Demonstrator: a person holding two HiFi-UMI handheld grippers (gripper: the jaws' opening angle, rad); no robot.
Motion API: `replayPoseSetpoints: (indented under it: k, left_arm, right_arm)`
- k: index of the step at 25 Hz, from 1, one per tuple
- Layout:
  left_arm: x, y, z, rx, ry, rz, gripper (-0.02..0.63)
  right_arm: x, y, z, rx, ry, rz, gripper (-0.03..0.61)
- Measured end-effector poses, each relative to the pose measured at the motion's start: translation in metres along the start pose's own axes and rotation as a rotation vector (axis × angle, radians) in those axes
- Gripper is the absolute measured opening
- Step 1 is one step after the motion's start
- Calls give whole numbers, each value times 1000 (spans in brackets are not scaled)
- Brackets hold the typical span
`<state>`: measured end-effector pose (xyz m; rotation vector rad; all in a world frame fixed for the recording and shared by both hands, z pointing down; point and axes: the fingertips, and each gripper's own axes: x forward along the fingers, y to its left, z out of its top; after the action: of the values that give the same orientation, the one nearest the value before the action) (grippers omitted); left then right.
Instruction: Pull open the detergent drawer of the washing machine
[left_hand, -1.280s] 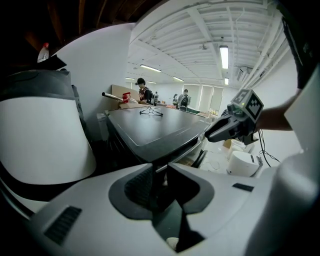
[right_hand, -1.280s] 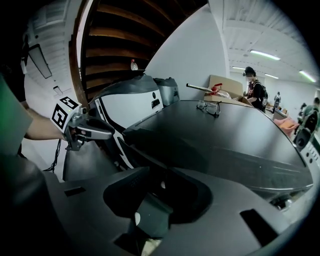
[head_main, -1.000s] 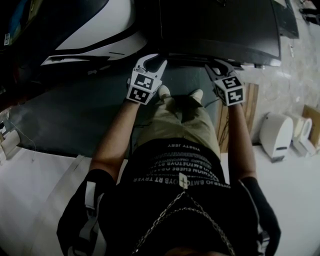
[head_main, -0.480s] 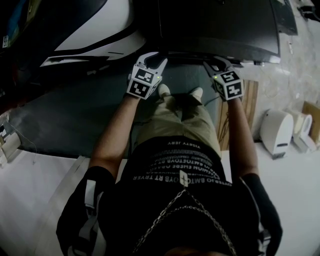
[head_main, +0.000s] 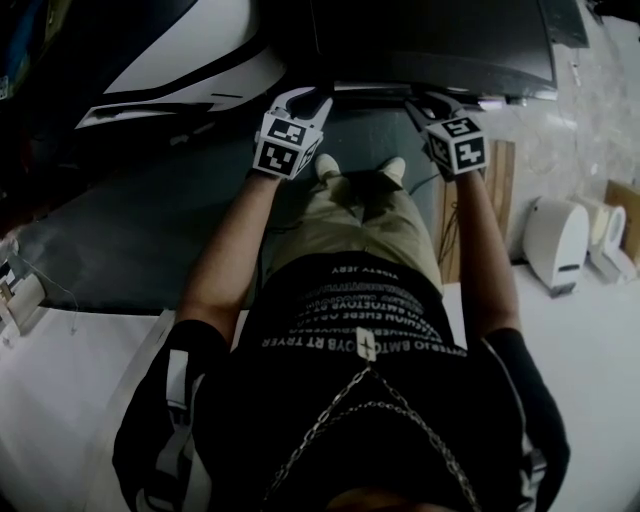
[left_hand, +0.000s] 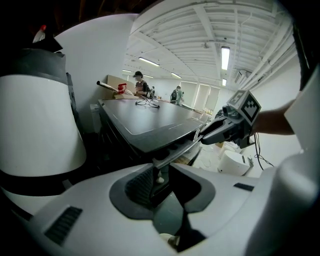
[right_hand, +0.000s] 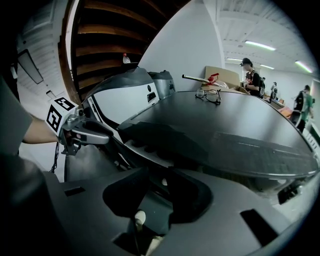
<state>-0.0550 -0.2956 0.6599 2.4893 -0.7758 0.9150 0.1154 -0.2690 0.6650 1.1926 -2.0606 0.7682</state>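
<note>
The dark washing machine (head_main: 430, 40) stands right in front of me, a pale trim strip (head_main: 370, 88) running along its front edge. No drawer front can be made out in the dim light. My left gripper (head_main: 303, 100) reaches the strip's left end. In the left gripper view the strip (left_hand: 185, 147) runs up to the narrow gap of that gripper (left_hand: 161, 182). My right gripper (head_main: 432, 103) sits at the strip's right end. Its own view shows a small gap in that gripper (right_hand: 156, 187), just under the machine's lid (right_hand: 225, 130). Both look slightly open and empty.
A white rounded appliance (head_main: 190, 60) stands left of the machine. A dark mat (head_main: 130, 230) lies under the person's feet. A wooden board (head_main: 495, 200) and white items (head_main: 555, 245) are at the right. Glasses (right_hand: 207, 95) rest on the lid. People stand far behind.
Both grippers have moved forward, from just short of the machine's front edge to right against it. Their gaps look unchanged.
</note>
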Motion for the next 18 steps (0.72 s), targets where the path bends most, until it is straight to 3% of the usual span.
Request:
replayPoseSetpoints:
  k: [9, 14, 18]
  left_arm:
    - [-9, -11, -11, 23, 8, -7, 94]
    - [-14, -21, -18, -4, 34, 2, 94]
    - [-17, -30, -23, 36, 61, 9, 94]
  right_arm:
    - [-5, 5, -18, 33, 29, -28, 103]
    - [-12, 12, -25, 30, 50, -12, 106]
    - [-16, 14, -36, 30, 61, 3, 106]
